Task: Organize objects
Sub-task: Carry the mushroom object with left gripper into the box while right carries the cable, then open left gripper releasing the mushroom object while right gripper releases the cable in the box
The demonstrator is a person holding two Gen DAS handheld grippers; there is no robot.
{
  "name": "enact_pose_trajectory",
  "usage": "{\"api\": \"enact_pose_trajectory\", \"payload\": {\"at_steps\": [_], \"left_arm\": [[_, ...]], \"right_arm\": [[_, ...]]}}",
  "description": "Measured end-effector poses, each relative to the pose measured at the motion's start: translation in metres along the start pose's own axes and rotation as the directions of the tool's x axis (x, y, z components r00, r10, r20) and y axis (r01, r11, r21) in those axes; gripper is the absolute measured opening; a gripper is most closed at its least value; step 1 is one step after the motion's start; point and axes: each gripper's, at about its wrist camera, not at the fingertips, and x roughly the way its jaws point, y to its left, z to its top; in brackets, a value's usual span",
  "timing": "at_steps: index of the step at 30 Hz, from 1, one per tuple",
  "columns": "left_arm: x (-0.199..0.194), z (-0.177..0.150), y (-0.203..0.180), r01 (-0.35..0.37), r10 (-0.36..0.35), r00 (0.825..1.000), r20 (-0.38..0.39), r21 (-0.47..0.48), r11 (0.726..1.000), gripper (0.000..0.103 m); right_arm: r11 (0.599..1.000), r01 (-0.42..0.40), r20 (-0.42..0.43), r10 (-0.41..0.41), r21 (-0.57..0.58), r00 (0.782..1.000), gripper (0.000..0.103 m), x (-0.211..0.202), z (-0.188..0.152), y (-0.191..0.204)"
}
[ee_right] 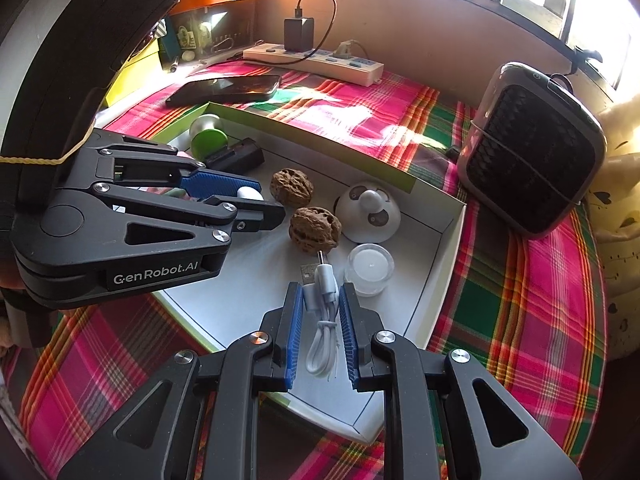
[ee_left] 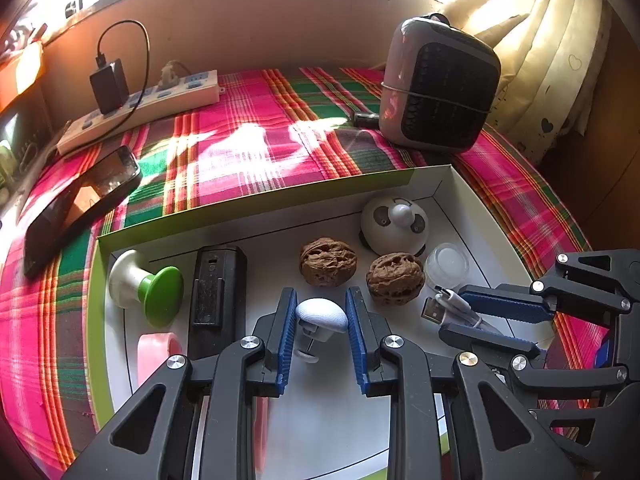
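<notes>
A shallow white box with a green rim (ee_left: pixel 256 196) (ee_right: pixel 452 248) lies on a plaid cloth. My left gripper (ee_left: pixel 321 300) (ee_right: pixel 269 200) is shut on a small white mushroom-shaped knob (ee_left: pixel 322 314) (ee_right: pixel 249 193), low over the box floor. My right gripper (ee_right: pixel 321 292) (ee_left: pixel 454 312) is shut on a coiled white USB cable (ee_right: pixel 325 280) (ee_left: pixel 452 304) at the box's near right side. Two walnuts (ee_left: pixel 328 266) (ee_left: pixel 395 278) (ee_right: pixel 292 188) (ee_right: pixel 315 230) sit just beyond the fingers. In the box there are also a white dome toy (ee_left: pixel 394 226), a clear tealight (ee_left: pixel 447 266), a green-and-white spool (ee_left: pixel 146 286), a black block (ee_left: pixel 216 288) and a pink roll (ee_left: pixel 158 354).
On the cloth behind the box lie a dark phone (ee_left: pixel 80 208) (ee_right: pixel 226 88) and a white power strip (ee_left: pixel 140 110) (ee_right: pixel 316 60) with a black charger plugged in. A grey fan heater (ee_left: pixel 438 84) (ee_right: pixel 532 156) stands at the back right, next to a cream curtain (ee_left: pixel 552 48).
</notes>
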Motion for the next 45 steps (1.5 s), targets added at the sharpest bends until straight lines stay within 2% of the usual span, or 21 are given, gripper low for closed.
{"api": "enact_pose_trajectory", "payload": {"at_steps": [25,36,45], "left_arm": [[0.0005,0.0002,-0.0005,0.001,-0.001,1.0,-0.003,-0.001,1.0,0.024],[0.0011,-0.0015,-0.0031,0.005,-0.005,1.0,-0.002,0.008,1.0,0.031],[0.0002,-0.0032,-0.0036,-0.015,0.015,1.0,-0.002,0.013,1.0,0.033]], "right_arm": [[1.0,-0.015,-0.037,0.014,-0.016,0.999,0.02,0.0041,0.0026,0.0016],[1.0,-0.016,-0.04,0.015,-0.012,0.999,0.02,0.0023,0.0028,0.0012],[1.0,-0.017,-0.031,0.017,0.005,0.999,0.026,0.0003,0.0016,-0.0006]]}}
